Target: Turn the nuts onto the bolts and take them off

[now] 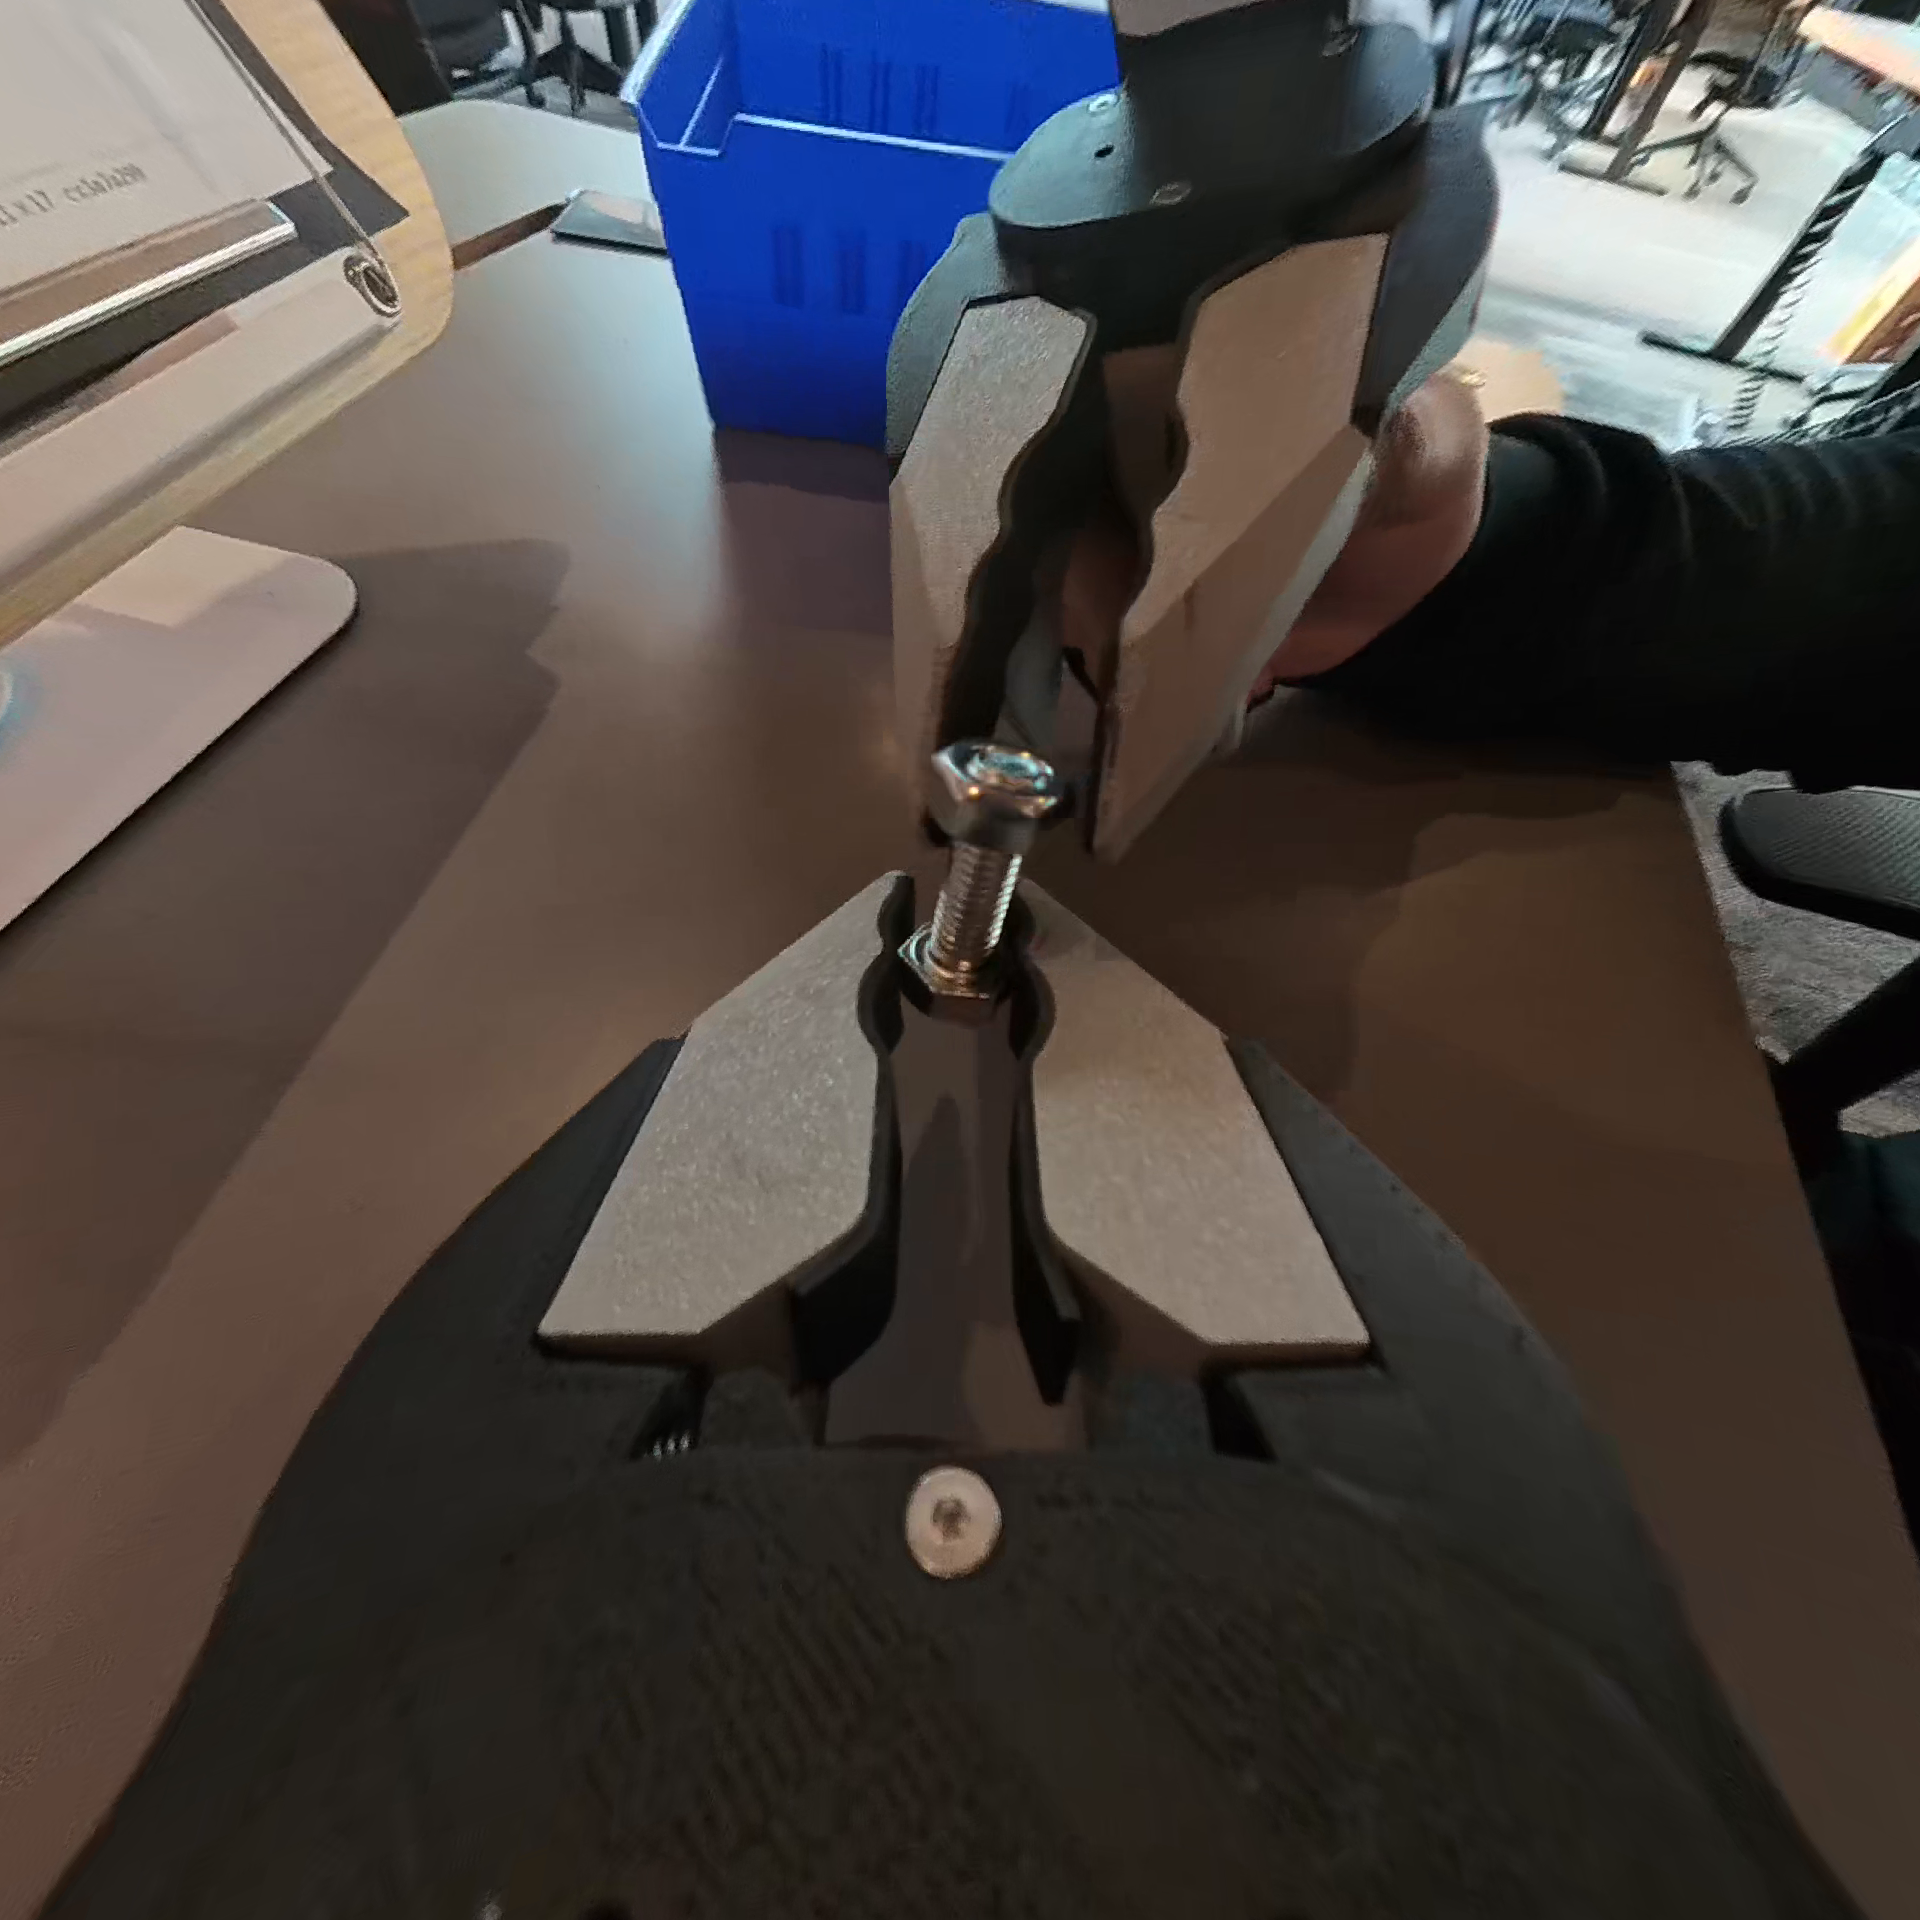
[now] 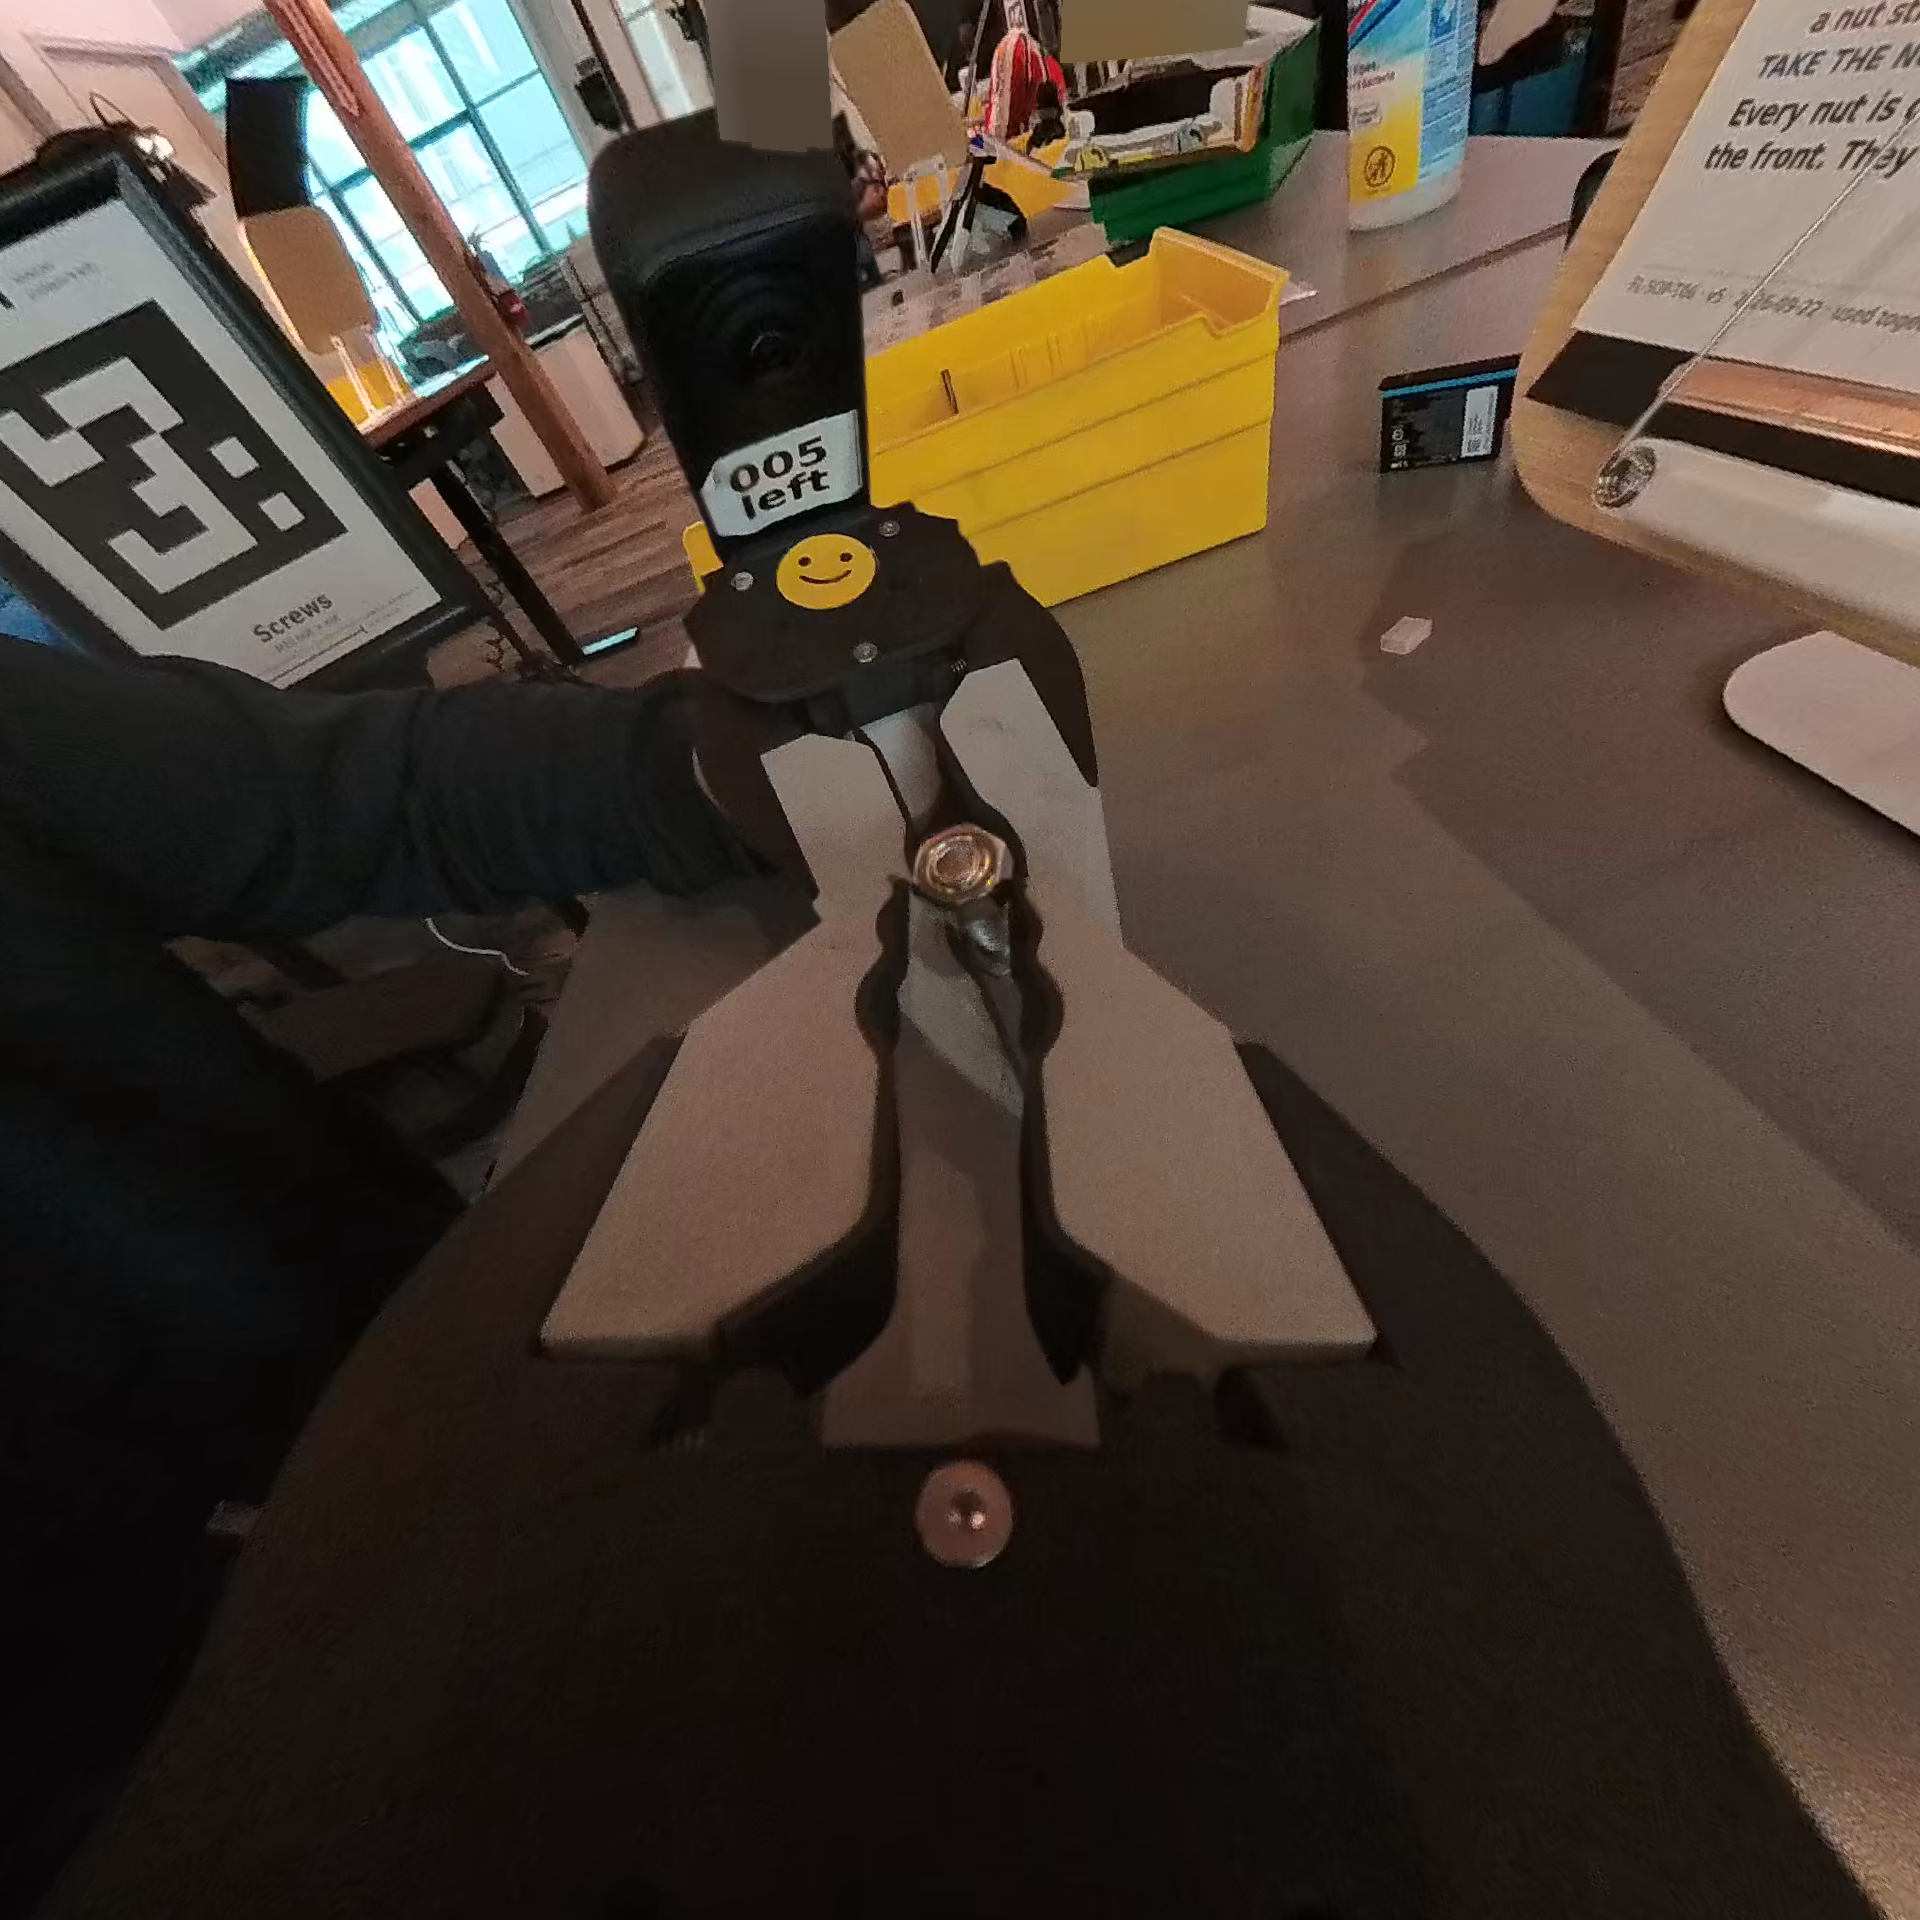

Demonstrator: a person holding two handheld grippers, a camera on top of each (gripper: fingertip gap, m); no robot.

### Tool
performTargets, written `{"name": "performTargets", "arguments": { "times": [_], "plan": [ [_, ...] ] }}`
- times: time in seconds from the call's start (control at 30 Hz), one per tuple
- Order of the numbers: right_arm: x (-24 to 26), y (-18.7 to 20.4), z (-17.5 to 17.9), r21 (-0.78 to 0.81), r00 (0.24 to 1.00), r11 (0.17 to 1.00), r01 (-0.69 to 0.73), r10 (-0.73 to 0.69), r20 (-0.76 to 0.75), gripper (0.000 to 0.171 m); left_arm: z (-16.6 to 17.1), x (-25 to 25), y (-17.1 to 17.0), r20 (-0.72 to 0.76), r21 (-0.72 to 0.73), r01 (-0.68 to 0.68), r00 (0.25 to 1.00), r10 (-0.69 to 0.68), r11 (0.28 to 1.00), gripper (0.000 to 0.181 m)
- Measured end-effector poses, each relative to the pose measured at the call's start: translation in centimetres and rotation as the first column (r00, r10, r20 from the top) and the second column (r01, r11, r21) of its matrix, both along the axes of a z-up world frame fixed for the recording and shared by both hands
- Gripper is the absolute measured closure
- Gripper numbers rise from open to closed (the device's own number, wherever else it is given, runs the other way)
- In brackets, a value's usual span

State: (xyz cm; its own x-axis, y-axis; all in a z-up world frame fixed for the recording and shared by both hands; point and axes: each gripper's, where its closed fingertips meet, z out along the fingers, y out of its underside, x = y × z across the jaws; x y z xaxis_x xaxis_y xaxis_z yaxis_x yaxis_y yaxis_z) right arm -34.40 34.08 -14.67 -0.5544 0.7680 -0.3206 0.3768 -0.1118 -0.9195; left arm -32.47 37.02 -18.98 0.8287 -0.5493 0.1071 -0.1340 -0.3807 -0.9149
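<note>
A silver bolt point(image 1: 961, 904) is held in the air above the brown table point(image 1: 468, 987), between my two grippers. My left gripper point(image 1: 966, 930) is shut on a thin hex nut point(image 1: 948, 977) low on the threaded shaft. My right gripper point(image 1: 1013, 826) reaches down from above and is shut on the bolt's hex head point(image 1: 992, 784). In the right wrist view my right gripper point(image 2: 961, 904) holds the hex head point(image 2: 956, 862) end-on at its tips. The left gripper's fingers point(image 2: 1039, 769) point towards it from behind. The shaft and the nut are hidden there.
A blue bin point(image 1: 831, 239) stands behind the grippers and a yellow bin point(image 2: 1091, 416) on the opposite side. A clear sign holder point(image 1: 156, 208) on a white base point(image 1: 156, 665) stands beside them. A small black box point(image 2: 1444, 416) and a small white piece point(image 2: 1405, 634) lie on the table. A chair armrest point(image 1: 1818, 842) is at the table edge. The gap from one gripper's tips to the other's is roughly 5 cm.
</note>
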Motion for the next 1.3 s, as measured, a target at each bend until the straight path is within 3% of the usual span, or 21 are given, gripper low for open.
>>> {"name": "performTargets", "arguments": {
  "times": [0.13,0.4,0.43,0.47,0.5,0.53,0.63,0.7,0.73,0.83,0.87,0.9,0.93,1.0,1.17,1.27,1.3],
  "plan": [
    [0.2,0.3,-0.7,0.064,1.0,0.998,-0.011,0.011,-0.006,0.138,-0.4,-0.3,0.0,-0.004,-0.023,-0.009,1.0,0.009,1.0,0.167],
    [-0.1,-0.5,-0.8,0.196,0.997,0.981,0.015,-0.001,-0.072,0.128,-0.4,-1.5,0.2,0.021,-0.045,-0.056,0.998,0.057,0.997,0.167],
    [0.2,-0.7,-0.9,0.198,0.997,0.98,-0.004,0.019,-0.071,0.14,-0.3,-1.9,0.3,0.037,-0.044,-0.074,0.996,0.076,0.996,0.167],
    [0.7,-1.2,-0.9,0.192,0.996,0.98,-0.056,0.068,-0.06,0.164,-0.2,-2.4,0.4,0.048,-0.043,-0.089,0.995,0.091,0.995,0.167],
    [1.1,-1.5,-1.0,0.187,0.994,0.979,-0.083,0.094,-0.049,0.171,-0.1,-2.5,0.4,0.059,-0.04,-0.091,0.994,0.093,0.995,0.167],
    [0.9,-1.3,-1.1,0.191,0.996,0.979,-0.068,0.078,-0.047,0.168,0.0,-2.4,0.3,0.068,-0.039,-0.084,0.994,0.086,0.996,0.168],
    [-0.5,0.2,-0.7,0.173,0.996,0.983,0.063,-0.051,-0.071,0.125,0.1,-1.5,0.2,0.052,-0.032,-0.059,0.997,0.06,0.998,0.167],
    [-0.7,0.2,-0.3,0.127,0.996,0.99,0.068,-0.06,-0.068,0.113,0.0,-0.6,0.1,0.04,-0.028,-0.032,0.999,0.034,0.999,0.167],
    [-0.5,-0.1,-0.1,0.103,0.997,0.994,0.046,-0.038,-0.074,0.116,0.0,-0.4,0.1,0.032,-0.025,-0.031,0.999,0.031,0.999,0.167],
    [0.1,-0.3,-0.1,0.15,0.997,0.988,0.023,-0.011,-0.082,0.147,0.2,-1.4,0.5,0.013,-0.004,-0.078,0.997,0.078,0.997,0.167],
    [0.8,-0.9,0.0,0.157,0.995,0.987,-0.031,0.045,-0.087,0.171,0.4,-2.0,0.6,0.036,-0.004,-0.1,0.994,0.1,0.995,0.167],
    [1.1,-1.2,0.3,0.131,0.994,0.99,-0.055,0.067,-0.088,0.171,0.6,-2.4,0.6,0.067,-0.008,-0.109,0.992,0.109,0.994,0.167],
    [1.0,-1.1,0.5,0.1,0.995,0.994,-0.05,0.058,-0.08,0.168,0.8,-2.6,0.5,0.095,-0.013,-0.108,0.99,0.109,0.994,0.167],
    [0.1,-0.4,0.8,0.041,0.998,0.999,0.007,-0.004,-0.064,0.125,1.0,-2.6,0.4,0.109,-0.002,-0.098,0.989,0.097,0.995,0.167],
    [-0.6,0.1,0.7,0.019,0.996,0.998,0.056,-0.054,-0.067,0.112,0.6,-0.4,0.2,0.057,-0.002,-0.036,0.998,0.036,0.999,0.167],
    [0.1,-0.8,0.3,0.058,0.999,0.998,-0.003,0.005,-0.043,0.134,0.5,-1.6,0.6,0.049,-0.004,-0.091,0.995,0.091,0.996,0.167],
    [1.0,-1.5,0.3,0.081,0.995,0.994,-0.077,0.082,-0.051,0.171,0.6,-2.4,0.8,0.075,-0.009,-0.124,0.989,0.124,0.992,0.167]
  ]
}}
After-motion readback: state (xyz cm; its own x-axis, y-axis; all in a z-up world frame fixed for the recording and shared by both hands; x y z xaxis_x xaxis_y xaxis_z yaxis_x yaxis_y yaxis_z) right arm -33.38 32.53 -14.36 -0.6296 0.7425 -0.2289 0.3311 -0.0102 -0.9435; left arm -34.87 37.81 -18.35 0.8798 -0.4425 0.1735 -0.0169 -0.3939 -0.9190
